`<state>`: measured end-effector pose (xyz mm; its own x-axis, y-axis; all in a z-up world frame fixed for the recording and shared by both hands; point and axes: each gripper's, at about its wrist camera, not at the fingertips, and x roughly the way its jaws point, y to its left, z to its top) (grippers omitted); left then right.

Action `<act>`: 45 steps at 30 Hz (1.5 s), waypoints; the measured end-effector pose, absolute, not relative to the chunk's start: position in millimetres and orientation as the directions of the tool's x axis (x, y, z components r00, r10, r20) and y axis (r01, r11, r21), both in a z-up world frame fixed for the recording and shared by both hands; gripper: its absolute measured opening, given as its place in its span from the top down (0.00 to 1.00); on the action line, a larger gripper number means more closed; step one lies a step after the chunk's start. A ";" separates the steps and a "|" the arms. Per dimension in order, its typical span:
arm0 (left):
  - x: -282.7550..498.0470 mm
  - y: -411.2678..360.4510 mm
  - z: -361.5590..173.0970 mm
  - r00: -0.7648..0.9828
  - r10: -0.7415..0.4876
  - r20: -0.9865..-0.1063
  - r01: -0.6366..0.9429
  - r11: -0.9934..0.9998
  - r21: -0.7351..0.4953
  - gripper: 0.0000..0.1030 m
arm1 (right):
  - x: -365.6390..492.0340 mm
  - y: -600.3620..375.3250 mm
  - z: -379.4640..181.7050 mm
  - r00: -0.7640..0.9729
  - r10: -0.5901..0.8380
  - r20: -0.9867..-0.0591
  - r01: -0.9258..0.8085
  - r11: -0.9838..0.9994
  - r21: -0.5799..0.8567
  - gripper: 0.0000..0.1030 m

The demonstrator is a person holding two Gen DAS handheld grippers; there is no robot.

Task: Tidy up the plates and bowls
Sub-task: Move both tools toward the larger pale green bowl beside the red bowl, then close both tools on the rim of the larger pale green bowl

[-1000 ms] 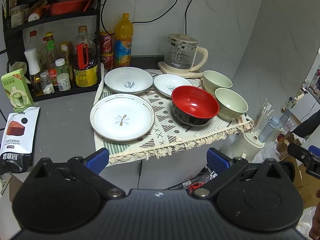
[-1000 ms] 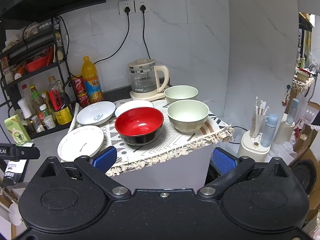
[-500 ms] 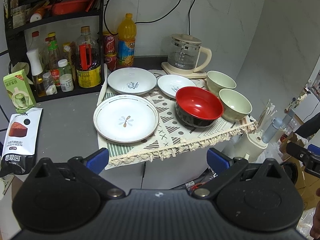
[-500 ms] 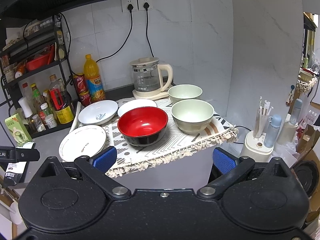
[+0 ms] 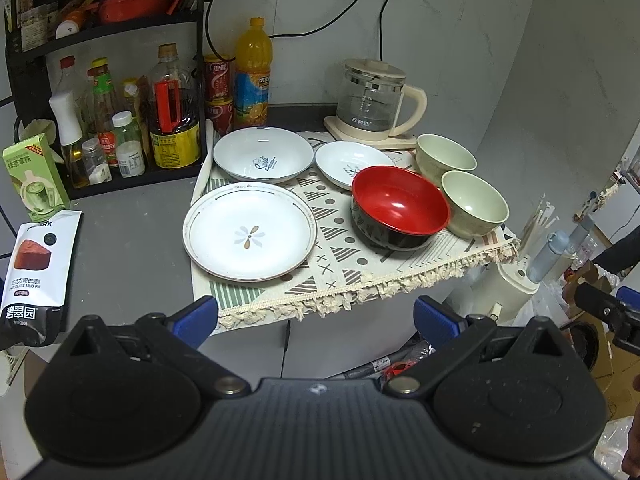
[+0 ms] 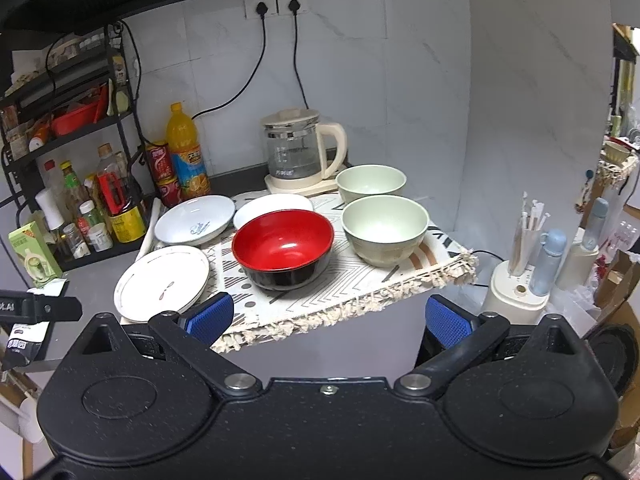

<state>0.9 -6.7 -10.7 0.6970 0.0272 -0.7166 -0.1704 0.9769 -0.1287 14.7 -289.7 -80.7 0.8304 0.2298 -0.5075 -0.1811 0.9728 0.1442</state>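
On a patterned cloth (image 5: 340,276) lie a flat white plate (image 5: 250,236), a deep white plate (image 5: 263,155), a small white plate (image 5: 344,162), a red bowl (image 5: 399,206) and two pale green bowls (image 5: 474,204) (image 5: 445,156). My left gripper (image 5: 316,318) is open and empty, held back from the cloth's front edge. My right gripper (image 6: 327,314) is open and empty, before the red bowl (image 6: 283,245) and the near green bowl (image 6: 385,226). The flat plate (image 6: 162,282) lies at its left.
A glass kettle (image 5: 374,100) stands behind the bowls. A rack of bottles (image 5: 120,120), an orange drink bottle (image 5: 251,76) and cans fill the back left. A snack bag (image 5: 34,268) and a green carton (image 5: 34,182) lie left. A utensil holder (image 6: 524,268) stands right, off the counter.
Both grippers have moved a little closer to the counter, so the dishes appear larger. Nothing on the cloth has moved.
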 end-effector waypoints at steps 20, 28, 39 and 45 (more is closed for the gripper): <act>83.4 -0.8 -22.6 0.648 0.051 -0.760 -0.225 0.966 -0.127 0.00 | 91.1 -276.6 -89.1 0.781 0.290 -0.553 -0.248 0.957 0.152 0.00; 157.2 -9.2 -24.6 0.657 0.004 -0.754 -0.177 0.973 -0.148 0.00 | 152.2 -286.9 -89.6 0.778 0.278 -0.564 -0.223 0.961 0.165 0.00; 251.8 -33.3 -40.2 0.647 -0.075 -0.759 -0.077 0.984 -0.162 0.01 | 226.2 -309.1 -104.1 0.753 0.271 -0.599 -0.171 0.961 0.219 0.06; 301.0 -48.0 -51.3 0.621 -0.120 -0.774 -0.020 0.985 -0.169 0.03 | 260.6 -322.0 -115.8 0.736 0.244 -0.632 -0.117 0.965 0.236 0.13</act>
